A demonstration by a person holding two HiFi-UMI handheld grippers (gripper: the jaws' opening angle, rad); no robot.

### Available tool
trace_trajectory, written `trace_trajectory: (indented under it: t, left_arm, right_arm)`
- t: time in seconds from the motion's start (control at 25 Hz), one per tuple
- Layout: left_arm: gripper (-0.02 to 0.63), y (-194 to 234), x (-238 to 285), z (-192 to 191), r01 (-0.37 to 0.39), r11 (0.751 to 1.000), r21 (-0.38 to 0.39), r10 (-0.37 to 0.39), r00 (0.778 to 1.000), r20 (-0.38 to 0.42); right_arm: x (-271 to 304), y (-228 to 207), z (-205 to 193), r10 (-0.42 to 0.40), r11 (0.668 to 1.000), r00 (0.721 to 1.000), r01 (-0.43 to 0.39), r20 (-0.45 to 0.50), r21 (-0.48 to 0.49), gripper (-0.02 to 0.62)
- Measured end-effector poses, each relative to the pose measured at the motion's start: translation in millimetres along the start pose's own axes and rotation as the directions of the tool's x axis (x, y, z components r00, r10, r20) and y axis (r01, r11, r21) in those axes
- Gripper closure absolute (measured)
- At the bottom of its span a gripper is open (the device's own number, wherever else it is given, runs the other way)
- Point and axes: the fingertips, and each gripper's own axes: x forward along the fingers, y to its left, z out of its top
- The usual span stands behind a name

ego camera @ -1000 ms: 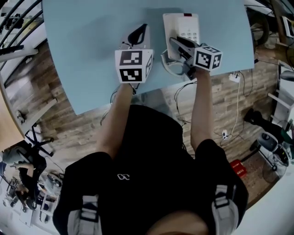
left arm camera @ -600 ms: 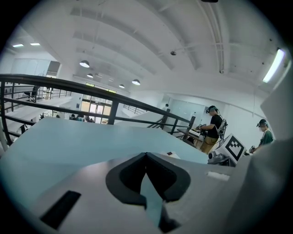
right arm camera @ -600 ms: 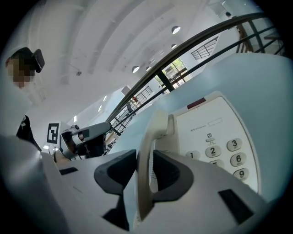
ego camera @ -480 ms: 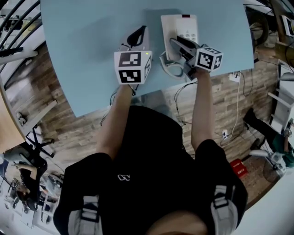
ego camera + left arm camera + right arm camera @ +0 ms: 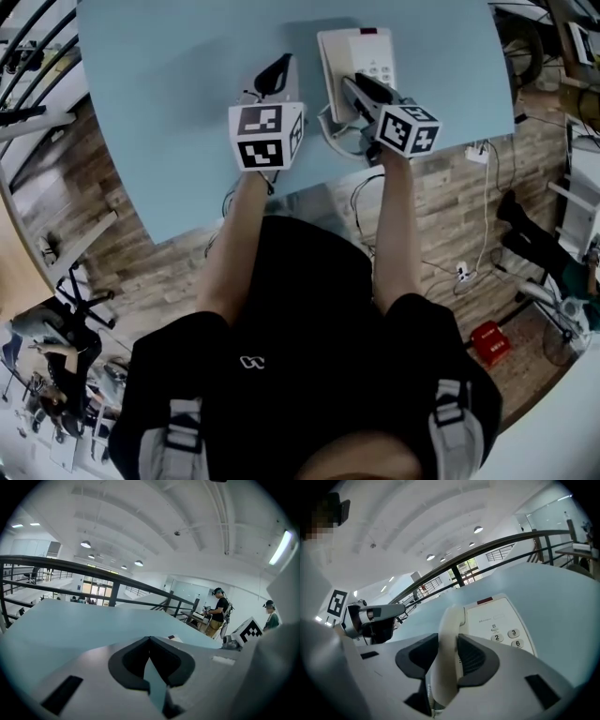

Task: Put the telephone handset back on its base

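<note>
Jaws on the right gripper (image 5: 359, 91) have just been spreading, now wide around the cream plastic handset (image 5: 452, 620), which lies along the left side of its white keypad base (image 5: 501, 616), upper centre: released, I'd say, while jaws on the left gripper (image 5: 278, 70) sit pressed together, empty.

Right tongs (image 5: 357, 86) at phone base (image 5: 367, 45) (blue table (image 5: 169, 103)).

Open tabletop (image 5: 159, 103) left of left tongs (image 5: 279, 66), telephone base (image 5: 367, 49) and handset (image 5: 449, 634) filling space at right tongs (image 5: 361, 89)
</note>
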Motion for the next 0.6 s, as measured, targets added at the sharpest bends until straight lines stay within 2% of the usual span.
trace_trajectory:
  t: [0.08, 0.16, 0.2, 0.32, 0.4, 0.52, 0.6]
  left_arm:
    - [0.606, -1, -1, 3, 0.002, 1.000, 0.005, -0.002, 1.000, 0.007]
    - [0.606, -3, -4, 9, 0.001, 1.000, 0.009, -0.001, 1.000, 0.020]
    - [0.606, -6, -5, 12, 0.000, 1.000, 0.012, 0.000, 1.000, 0.030]
    - [0.606, -14, -7, 29, -0.004, 1.000, 0.020, 0.003, 0.997, 0.073]
    - [0.606, -19, -11, 44, -0.009, 1.000, 0.027, 0.006, 0.994, 0.109]
    - [0.606, -25, -25, 65, -0.022, 0.999, 0.049, 0.014, 0.985, 0.170]
    - [0.606, -31, -33, 79, -0.026, 0.998, 0.064, 0.012, 0.977, 0.211]
  right_arm:
    - [-4, -1, 4, -0.082, 0.996, 0.996, 0.084, 0.027, -0.043, 0.491]
    - [-13, -4, 16, -0.167, 0.983, 0.982, 0.173, 0.092, -0.059, 0.570]
    - [-17, -5, 25, -0.192, 0.979, 0.973, 0.200, 0.131, -0.048, 0.572]
    - [-34, 1, 61, -0.204, 0.976, 0.944, 0.216, 0.260, -0.020, 0.581]
    - [-53, 13, 88, -0.200, 0.973, 0.912, 0.229, 0.358, -0.038, 0.592]
    - [-85, 36, 118, -0.191, 0.952, 0.859, 0.281, 0.475, -0.125, 0.598]
    - [-105, 48, 132, -0.182, 0.929, 0.835, 0.320, 0.519, -0.188, 0.598]
